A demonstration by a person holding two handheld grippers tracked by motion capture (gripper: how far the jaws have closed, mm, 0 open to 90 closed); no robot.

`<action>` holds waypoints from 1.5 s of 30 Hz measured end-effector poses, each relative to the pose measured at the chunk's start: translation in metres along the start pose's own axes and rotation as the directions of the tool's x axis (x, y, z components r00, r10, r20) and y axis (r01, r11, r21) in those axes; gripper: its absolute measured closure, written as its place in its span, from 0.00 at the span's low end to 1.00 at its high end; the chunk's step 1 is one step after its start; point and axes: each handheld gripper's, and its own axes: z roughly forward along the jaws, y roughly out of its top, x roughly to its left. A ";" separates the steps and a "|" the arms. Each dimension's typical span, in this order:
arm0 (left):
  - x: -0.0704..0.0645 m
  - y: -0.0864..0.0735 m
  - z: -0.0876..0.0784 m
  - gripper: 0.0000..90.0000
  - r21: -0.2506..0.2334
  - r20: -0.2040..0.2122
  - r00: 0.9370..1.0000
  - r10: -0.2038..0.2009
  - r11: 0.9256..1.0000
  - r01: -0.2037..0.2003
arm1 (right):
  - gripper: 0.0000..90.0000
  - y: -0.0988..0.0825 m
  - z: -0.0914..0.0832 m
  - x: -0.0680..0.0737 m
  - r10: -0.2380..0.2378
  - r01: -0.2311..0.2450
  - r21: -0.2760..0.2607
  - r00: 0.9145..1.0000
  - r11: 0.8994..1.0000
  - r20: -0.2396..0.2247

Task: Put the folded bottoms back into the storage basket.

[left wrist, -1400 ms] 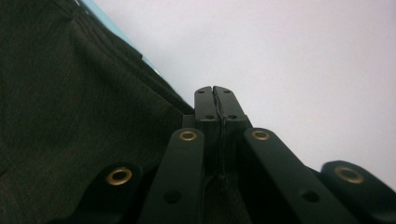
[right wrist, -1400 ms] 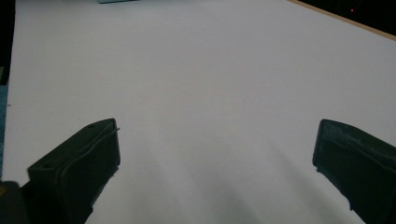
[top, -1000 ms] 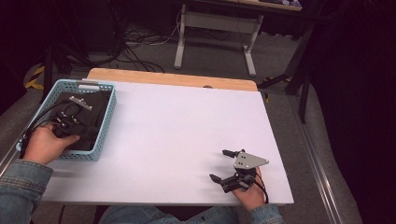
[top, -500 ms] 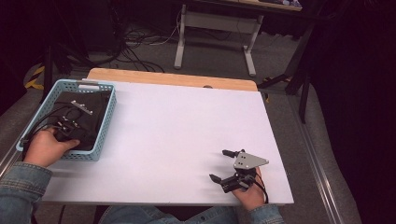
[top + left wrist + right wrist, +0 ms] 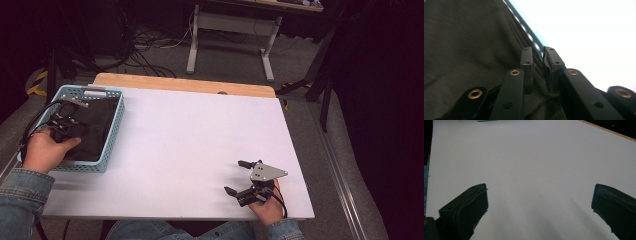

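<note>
A light blue basket (image 5: 112, 131) stands at the table's left edge with a dark cloth (image 5: 97, 125) lying in it. My left gripper (image 5: 67, 125) is inside the basket, low over the dark cloth (image 5: 461, 45) and close to the basket's wall (image 5: 529, 27). Its jaws have just been opening; in the left gripper view (image 5: 537, 51) a narrow gap shows between them, and I see no cloth pinched in it. My right gripper (image 5: 234, 176) rests near the table's front right, and its jaws (image 5: 539, 197) stand wide open over bare white surface.
The white table top (image 5: 190, 130) has a wooden strip along its far edge. A small metal piece (image 5: 77, 102) lies at the basket's far end. A black cable trails off the left gripper over the basket's left rim. Desk legs and cables lie on the floor beyond.
The left hand and gripper have lifted a little inside the basket. The right gripper has stayed put.
</note>
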 end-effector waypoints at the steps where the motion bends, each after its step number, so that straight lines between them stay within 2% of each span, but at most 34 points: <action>1: 0.000 0.004 -0.001 0.94 -0.023 -0.022 0.999 -0.027 0.999 0.027 | 0.01 0.000 0.000 0.000 0.000 0.000 0.000 1.000 1.000 0.000; 6: 0.002 0.015 0.000 0.99 -0.065 -0.076 0.995 -0.059 0.996 0.054 | 0.01 0.000 0.000 0.000 0.000 0.000 -0.002 1.000 1.000 0.000; 12: 0.005 0.023 0.003 1.00 -0.096 -0.113 0.991 -0.068 0.994 0.057 | 0.01 0.000 0.000 0.000 -0.001 0.001 -0.003 1.000 1.000 -0.001; 15: 0.010 0.030 0.009 1.00 -0.110 -0.140 0.987 -0.079 0.992 0.063 | 0.01 0.000 0.000 0.000 -0.001 0.001 -0.002 1.000 1.000 -0.001; 23: 0.022 0.044 0.027 1.00 -0.134 -0.161 0.979 -0.127 0.985 0.105 | 0.01 0.000 0.000 0.000 -0.001 0.001 -0.002 1.000 1.000 -0.001; 28: 0.025 0.051 0.041 1.00 -0.110 -0.172 0.976 -0.134 0.987 0.116 | 0.01 0.000 -0.001 0.000 -0.001 0.001 -0.005 1.000 1.000 -0.003; 34: 0.028 0.057 0.064 1.00 -0.050 -0.180 0.975 -0.127 0.991 0.120 | 0.01 0.000 -0.001 0.000 -0.001 0.001 -0.006 1.000 1.000 -0.004; 39: 0.034 0.062 0.086 1.00 0.025 -0.183 0.974 -0.131 0.990 0.138 | 0.01 0.000 -0.001 0.000 -0.002 0.002 -0.006 1.000 1.000 -0.004; 45: 0.034 0.065 0.085 0.99 0.028 -0.190 0.972 -0.140 0.989 0.148 | 0.01 0.000 -0.001 0.000 -0.002 0.002 -0.006 1.000 1.000 -0.005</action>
